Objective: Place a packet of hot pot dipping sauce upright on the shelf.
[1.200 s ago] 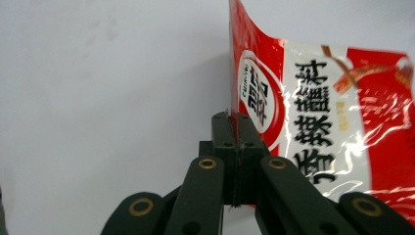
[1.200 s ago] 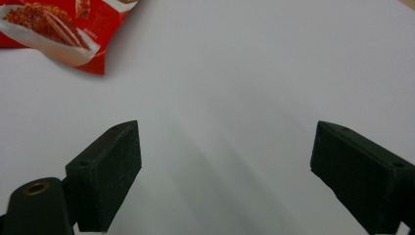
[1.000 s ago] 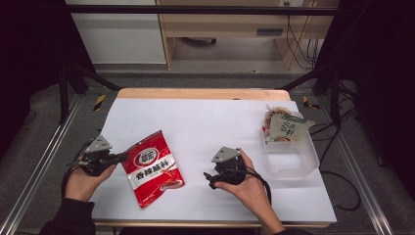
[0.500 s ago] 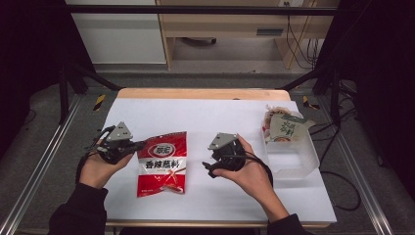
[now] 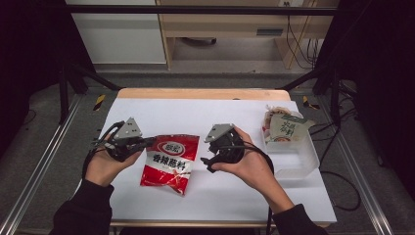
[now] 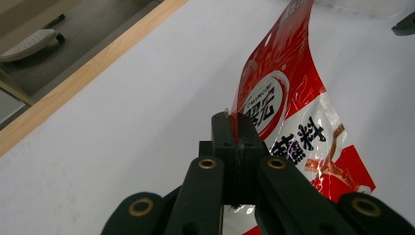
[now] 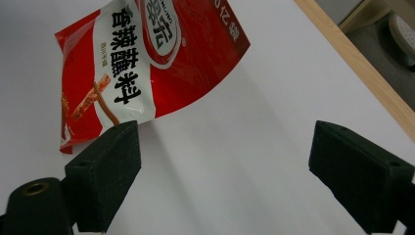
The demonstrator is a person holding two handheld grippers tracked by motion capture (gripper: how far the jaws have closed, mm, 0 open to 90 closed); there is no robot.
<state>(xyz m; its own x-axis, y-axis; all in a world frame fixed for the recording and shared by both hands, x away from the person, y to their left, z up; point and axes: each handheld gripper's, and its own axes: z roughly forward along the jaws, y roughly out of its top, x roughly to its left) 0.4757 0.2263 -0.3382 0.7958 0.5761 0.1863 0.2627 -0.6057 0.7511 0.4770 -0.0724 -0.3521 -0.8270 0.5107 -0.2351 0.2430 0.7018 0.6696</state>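
A red snack packet (image 5: 169, 161) with white lettering hangs tilted above the white table. My left gripper (image 5: 147, 143) is shut on its upper left corner. In the left gripper view the two black jaws are pressed together on the packet's edge (image 6: 237, 125), and the packet (image 6: 293, 112) hangs away beyond them. My right gripper (image 5: 208, 160) is held just right of the packet, open, with nothing between its fingers. In the right gripper view its jaws stand wide apart around bare table (image 7: 235, 166), with the packet (image 7: 147, 58) up and to the left.
A clear plastic bin (image 5: 298, 159) stands at the table's right edge and holds a beige and green packet (image 5: 285, 128). The table's wooden far edge (image 5: 200, 94) runs across the back. Metal frame rails flank both sides.
The left gripper has lifted the red packet off the table and carried it up and toward the middle. The right hand has risen beside it, still open.
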